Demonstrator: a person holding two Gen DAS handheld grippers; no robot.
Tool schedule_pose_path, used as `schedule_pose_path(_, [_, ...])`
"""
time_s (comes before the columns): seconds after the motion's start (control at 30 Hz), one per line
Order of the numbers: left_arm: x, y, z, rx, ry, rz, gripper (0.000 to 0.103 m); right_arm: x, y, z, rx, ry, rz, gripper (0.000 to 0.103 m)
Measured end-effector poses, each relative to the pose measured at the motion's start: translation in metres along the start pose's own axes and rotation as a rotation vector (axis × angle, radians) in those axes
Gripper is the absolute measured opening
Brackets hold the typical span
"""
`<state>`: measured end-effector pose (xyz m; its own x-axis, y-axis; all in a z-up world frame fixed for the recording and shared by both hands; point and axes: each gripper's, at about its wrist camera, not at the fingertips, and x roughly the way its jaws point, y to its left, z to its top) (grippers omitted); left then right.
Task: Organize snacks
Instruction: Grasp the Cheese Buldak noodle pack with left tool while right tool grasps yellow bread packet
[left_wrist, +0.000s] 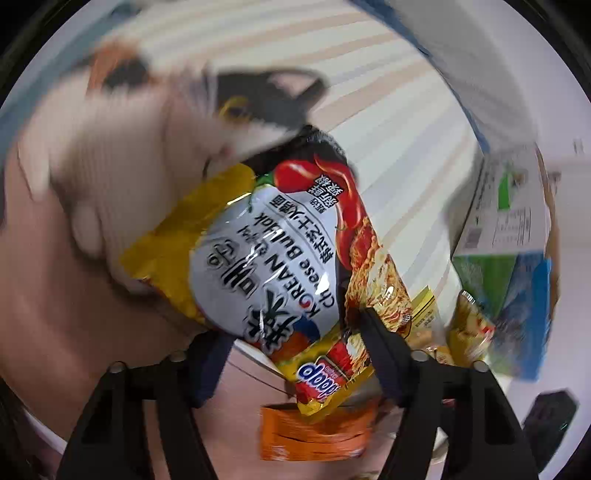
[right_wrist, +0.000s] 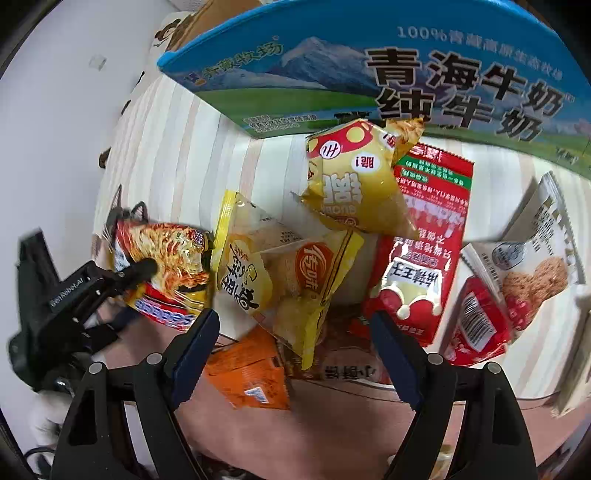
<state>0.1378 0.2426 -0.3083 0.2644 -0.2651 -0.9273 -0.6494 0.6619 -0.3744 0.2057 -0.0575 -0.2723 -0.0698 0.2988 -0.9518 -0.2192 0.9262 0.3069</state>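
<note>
The left tool (left_wrist: 291, 354) is clamped on the lower edge of a Korean cheese noodle packet (left_wrist: 273, 258), which is lifted off the striped tabletop (left_wrist: 399, 162); the left view is smeared with motion, so this looks like the carrying step of sorting the snacks. From the right wrist the same packet (right_wrist: 162, 273) shows at the left of the pile, pinched between the left tool's fingers (right_wrist: 142, 268).

The right tool (right_wrist: 295, 325) stands with its fingers apart, holding nothing, poised just over the pile: a yellow cake packet (right_wrist: 280, 280), a yellow mushroom-print snack bag (right_wrist: 354, 184) overlapping a red flat packet (right_wrist: 424, 240), a cookie packet (right_wrist: 532, 273) to the right, and an orange sachet (right_wrist: 251, 373) close beneath the fingers.

A blue milk carton box (right_wrist: 369, 70) stands right behind the pile and closes off the far side. The orange sachet and the packets nearest the tools lie at the tabletop's near edge, some hanging over it. Open room lies to the left, where bare striped cloth runs toward the white wall. The next move probably calls for carrying the noodle packet clear to that side, keeping it from dragging neighbours off the edge, before the right tool closes on the yellow cake packet.
</note>
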Motion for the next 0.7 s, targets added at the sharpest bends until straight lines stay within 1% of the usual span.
schedule_pose_path(0.07, [-0.008, -0.014, 0.005, 0.129, -0.029, 0.094, 0.062, -0.001, 0.002, 0.001, -0.015, -0.021, -0.041, 0.086])
schedule_pose_path(0.1, [-0.011, -0.025, 0.008, 0.227, -0.050, 0.161, 0.062, -0.002, 0.002, 0.001, -0.014, -0.032, -0.051, 0.086])
schedule_pose_path(0.17, [-0.015, -0.037, 0.012, 0.333, -0.074, 0.246, 0.063, -0.001, 0.002, 0.003, -0.008, -0.040, -0.055, 0.086])
schedule_pose_path(0.2, [-0.014, -0.047, 0.015, 0.406, -0.074, 0.287, 0.064, 0.000, 0.003, 0.003, -0.006, -0.040, -0.053, 0.086])
schedule_pose_path(0.23, [-0.011, -0.055, 0.020, 0.468, -0.056, 0.318, 0.065, 0.001, 0.004, 0.004, -0.007, -0.040, -0.048, 0.086])
schedule_pose_path(0.3, [-0.009, -0.062, 0.028, 0.495, -0.028, 0.329, 0.066, 0.004, 0.007, 0.004, -0.006, -0.040, -0.043, 0.086])
schedule_pose_path(0.33, [-0.009, -0.063, 0.034, 0.468, -0.001, 0.318, 0.065, 0.005, 0.008, 0.004, -0.007, -0.040, -0.039, 0.086])
schedule_pose_path(0.37, [-0.011, -0.060, 0.034, 0.422, 0.016, 0.306, 0.065, 0.005, 0.010, 0.004, -0.015, -0.040, -0.034, 0.086])
schedule_pose_path(0.4, [-0.022, -0.051, 0.038, 0.322, 0.023, 0.240, 0.065, 0.005, 0.014, 0.004, -0.027, -0.041, -0.033, 0.086])
schedule_pose_path(0.47, [-0.046, -0.034, 0.037, 0.161, -0.018, 0.131, 0.065, 0.004, 0.024, 0.003, -0.060, -0.045, -0.041, 0.086])
schedule_pose_path(0.5, [-0.054, -0.028, 0.035, 0.119, -0.033, 0.104, 0.065, 0.002, 0.028, 0.003, -0.079, -0.050, -0.048, 0.086])
schedule_pose_path(0.53, [-0.064, -0.023, 0.031, 0.058, -0.056, 0.086, 0.065, 0.000, 0.034, 0.004, -0.102, -0.057, -0.061, 0.086])
schedule_pose_path(0.57, [-0.067, -0.021, 0.028, 0.023, -0.063, 0.075, 0.065, -0.001, 0.040, 0.005, -0.133, -0.063, -0.089, 0.086])
schedule_pose_path(0.6, [-0.065, -0.021, 0.026, 0.001, -0.053, 0.059, 0.065, -0.002, 0.043, 0.006, -0.145, -0.066, -0.103, 0.086])
schedule_pose_path(0.67, [-0.045, -0.026, 0.031, -0.020, 0.018, 0.075, 0.065, -0.001, 0.055, 0.014, -0.183, -0.074, -0.129, 0.086])
schedule_pose_path(0.7, [-0.038, -0.030, 0.038, -0.019, 0.039, 0.090, 0.065, 0.001, 0.057, 0.018, -0.201, -0.066, -0.137, 0.086])
